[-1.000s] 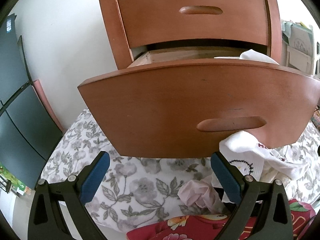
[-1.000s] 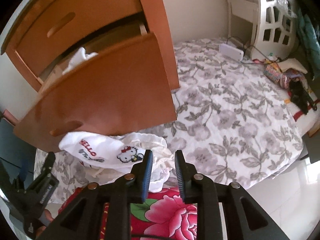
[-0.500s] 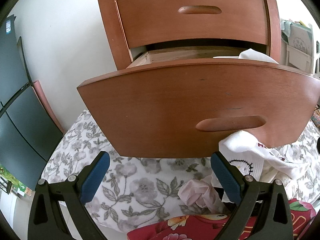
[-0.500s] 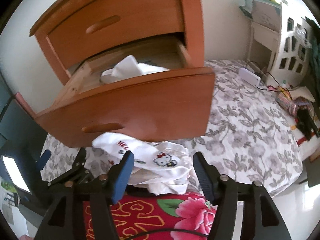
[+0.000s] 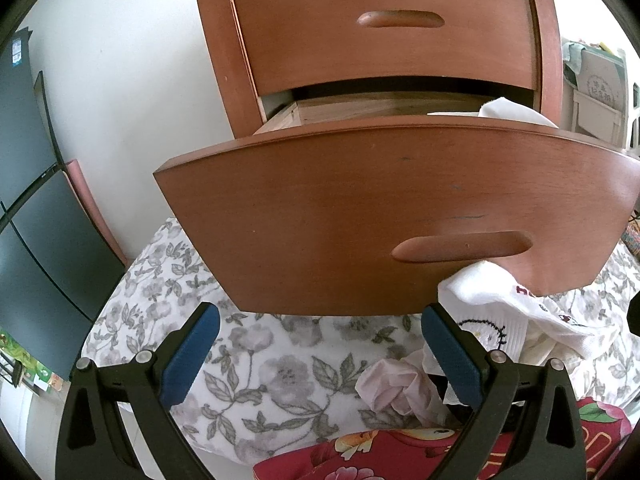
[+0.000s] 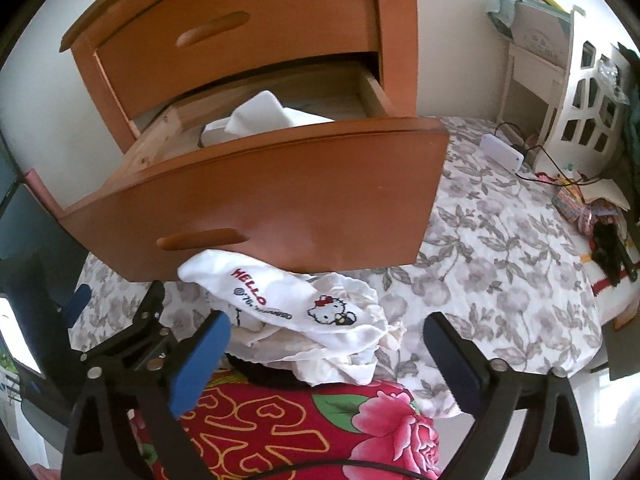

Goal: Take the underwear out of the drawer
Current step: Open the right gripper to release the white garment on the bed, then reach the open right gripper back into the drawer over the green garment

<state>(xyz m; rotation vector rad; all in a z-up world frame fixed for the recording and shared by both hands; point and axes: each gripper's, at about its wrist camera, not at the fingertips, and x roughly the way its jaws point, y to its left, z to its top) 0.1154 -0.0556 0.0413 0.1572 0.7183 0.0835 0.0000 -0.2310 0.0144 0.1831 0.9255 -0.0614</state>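
While right claw jaws are opening, empty, folded white underwear lies beyond drawer front, up-left; left claw spread, lower.

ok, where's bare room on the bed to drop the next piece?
Free: floral sheet right of the drawer front, up to the white box and cables. Also the sheet left of the drawer in the left view. Crowded: white pile under the drawer and the red quilt. Far right edge is cluttered. Right gripper is opening, nothing between.
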